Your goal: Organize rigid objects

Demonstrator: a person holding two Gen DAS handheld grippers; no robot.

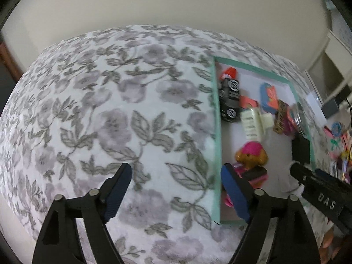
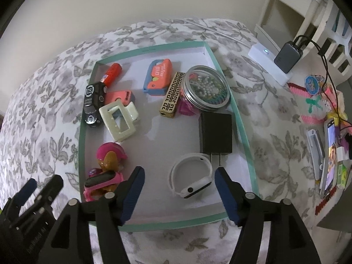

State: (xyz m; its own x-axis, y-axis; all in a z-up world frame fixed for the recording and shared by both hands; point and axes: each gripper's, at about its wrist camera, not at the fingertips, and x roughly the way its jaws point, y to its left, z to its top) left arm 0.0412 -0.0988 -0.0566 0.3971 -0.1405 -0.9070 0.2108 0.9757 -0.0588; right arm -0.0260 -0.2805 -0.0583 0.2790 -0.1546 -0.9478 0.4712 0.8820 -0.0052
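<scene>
While both tools are hovering low over a bed covered in a grey floral blanket [image 1: 114, 101], the right gripper [image 2: 179, 183] is holding its blue-padded fingers wide apart with nothing between them, framing a white smartwatch [image 2: 191, 180] that is lying on the floor of a shallow teal-rimmed box lid [image 2: 236, 110]. Just beyond the watch, a black wall charger [image 2: 216, 132] is lying flat with its prongs pointing toward the band and all but touching it. Along the lid's left wall a black toy car [image 2: 92, 102] is sitting beside a red tube [image 2: 112, 73], a coral block [image 2: 120, 98] and a cream hair claw [image 2: 118, 122], which is leaning against that block. Farther back, a blue-and-orange toy [image 2: 158, 77] is resting near a gold patterned bar [image 2: 172, 94], and a round tin of beads [image 2: 205, 88] is sitting atop something pink by the right wall. At the near left corner, a brown puppy figure with a pink cap [image 2: 110, 162] is lying on its side. Over the blanket to the left of the lid, the left gripper [image 1: 176, 192] is likewise standing open and holding nothing, its right finger overlapping the lid's edge in the left wrist view. Off to the right, a white box [image 2: 267, 62] with a lit dot is carrying a grey adapter [image 2: 288, 57], and a phone [image 2: 330, 154] is lying among colourful clutter.
</scene>
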